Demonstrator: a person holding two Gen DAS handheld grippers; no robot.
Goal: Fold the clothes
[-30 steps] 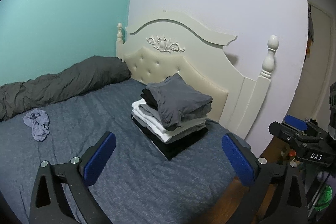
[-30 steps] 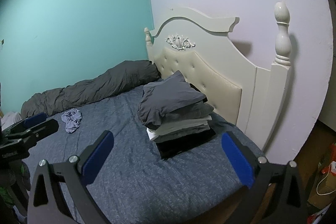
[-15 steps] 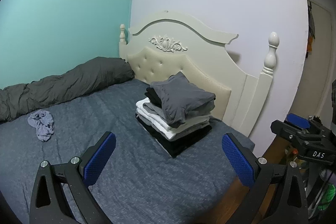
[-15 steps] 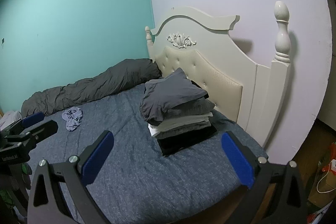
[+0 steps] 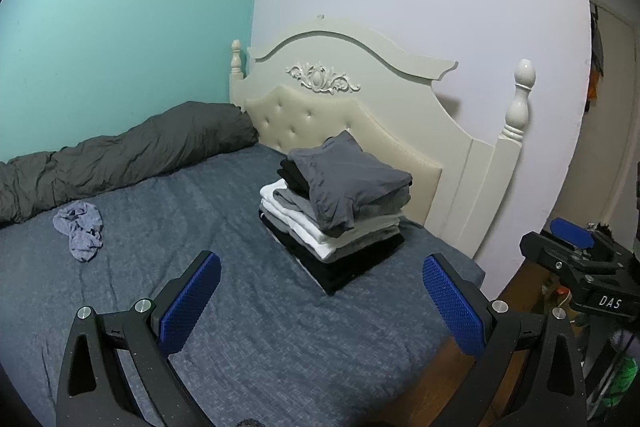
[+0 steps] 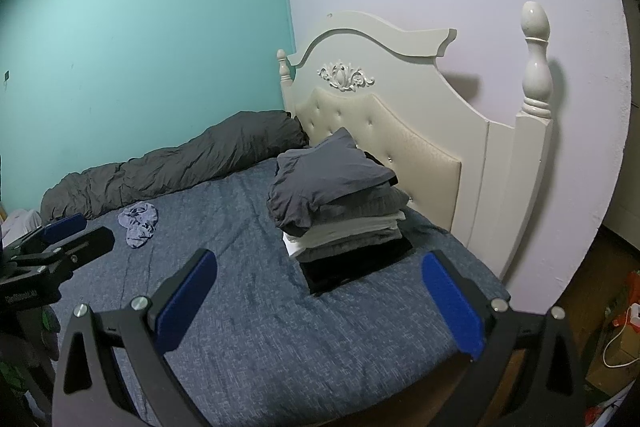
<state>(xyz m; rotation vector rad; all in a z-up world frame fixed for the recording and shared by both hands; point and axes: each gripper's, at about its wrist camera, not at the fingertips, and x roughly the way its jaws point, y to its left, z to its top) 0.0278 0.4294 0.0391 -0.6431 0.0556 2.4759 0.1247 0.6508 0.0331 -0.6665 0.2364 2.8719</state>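
Jaws of left gripper (image 5: 322, 289) and right gripper (image 6: 318, 289) spread wide, nothing gripped. Crumpled grey-blue garment (image 5: 80, 229) left unfolded mid-bed; leaning stack of folded grey, white, black clothes (image 5: 340, 203) easily toppled if nudged.

Left tongs (image 5: 320, 301): drawn back from the bed (image 5: 248, 339); the stack of folded clothes (image 5: 340, 211) sits smaller and farther off in their view, more mattress corner and floor exposed. Right tongs (image 6: 318, 301): likewise backed away, the stack (image 6: 340, 203) receding. Right tongs' profile (image 5: 580, 267) shifted slightly in left view.
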